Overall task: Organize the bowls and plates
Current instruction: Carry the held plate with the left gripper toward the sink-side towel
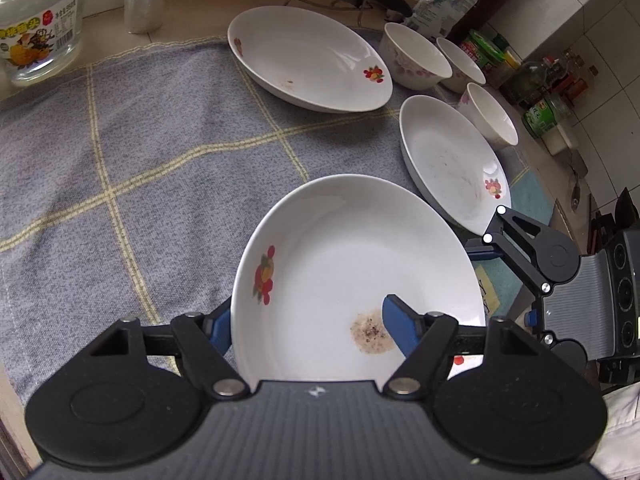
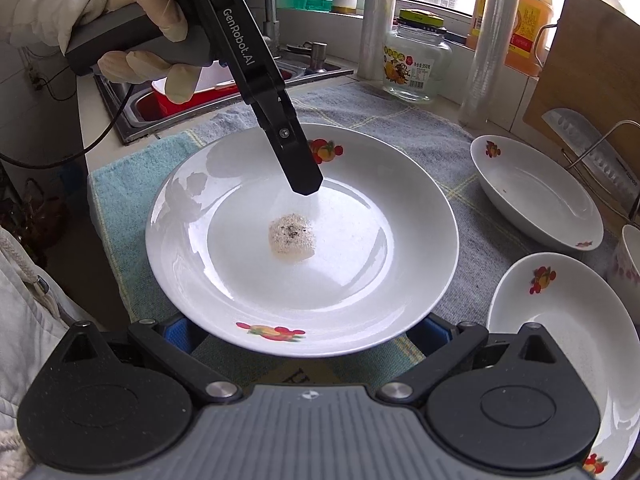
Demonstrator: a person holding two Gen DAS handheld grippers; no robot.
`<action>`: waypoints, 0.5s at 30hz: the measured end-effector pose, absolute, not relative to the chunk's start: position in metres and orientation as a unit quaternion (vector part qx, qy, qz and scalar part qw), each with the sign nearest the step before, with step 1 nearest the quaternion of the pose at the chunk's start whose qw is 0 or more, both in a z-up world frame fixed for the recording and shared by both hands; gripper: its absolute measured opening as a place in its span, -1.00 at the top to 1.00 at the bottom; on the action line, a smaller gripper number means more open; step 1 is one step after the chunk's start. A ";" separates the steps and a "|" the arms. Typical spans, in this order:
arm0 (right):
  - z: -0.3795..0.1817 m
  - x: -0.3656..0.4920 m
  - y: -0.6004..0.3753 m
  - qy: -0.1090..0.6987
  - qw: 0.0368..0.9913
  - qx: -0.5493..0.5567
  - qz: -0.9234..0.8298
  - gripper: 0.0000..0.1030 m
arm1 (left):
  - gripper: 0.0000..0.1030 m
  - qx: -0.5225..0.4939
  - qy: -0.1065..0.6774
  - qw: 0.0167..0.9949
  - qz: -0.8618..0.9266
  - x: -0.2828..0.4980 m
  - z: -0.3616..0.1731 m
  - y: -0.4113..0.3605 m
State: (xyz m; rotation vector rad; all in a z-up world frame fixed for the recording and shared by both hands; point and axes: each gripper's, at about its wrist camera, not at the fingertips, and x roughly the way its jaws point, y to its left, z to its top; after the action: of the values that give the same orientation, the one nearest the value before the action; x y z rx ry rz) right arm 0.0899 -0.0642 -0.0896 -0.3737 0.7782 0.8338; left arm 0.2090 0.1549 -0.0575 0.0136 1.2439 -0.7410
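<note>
My left gripper (image 1: 316, 326) is shut on the rim of a white fruit-print plate (image 1: 344, 264) with a brown food stain, one finger (image 1: 400, 328) inside and the other below the rim. The same plate (image 2: 340, 264) fills the right wrist view, with the left gripper's finger (image 2: 300, 164) over it. My right gripper (image 2: 304, 332) is open, its blue fingers under the plate's near edge on either side, not clamped. Two more fruit-print plates (image 1: 308, 56) (image 1: 448, 160) and three flowered bowls (image 1: 414, 56) (image 1: 460, 62) (image 1: 492, 118) lie further back on the cloth.
A grey checked cloth (image 1: 120, 160) covers the counter. A glass jar (image 1: 40, 24) stands at the back left. Bottles and jars (image 1: 536, 80) line the right wall. A sink (image 2: 168, 96) is behind the plate, a cutting board and knife rack (image 2: 580, 92) at the right.
</note>
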 end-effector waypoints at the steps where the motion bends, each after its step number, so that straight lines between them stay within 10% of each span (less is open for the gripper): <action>1: -0.089 0.093 -0.061 0.365 0.824 -0.177 0.396 -1.00 | -0.42 0.004 0.568 0.752 -0.336 0.210 -0.056 0.158; 15: -0.084 0.135 -0.018 0.345 0.807 -0.199 0.436 -1.00 | -0.42 -0.020 0.554 0.778 -0.295 0.230 -0.048 0.206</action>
State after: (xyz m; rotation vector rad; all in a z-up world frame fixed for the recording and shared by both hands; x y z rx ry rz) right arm 0.1349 -0.0182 -0.0838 -0.4260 0.7370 0.9332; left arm 0.2303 0.2060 -0.0483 -0.0432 1.1979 -0.6370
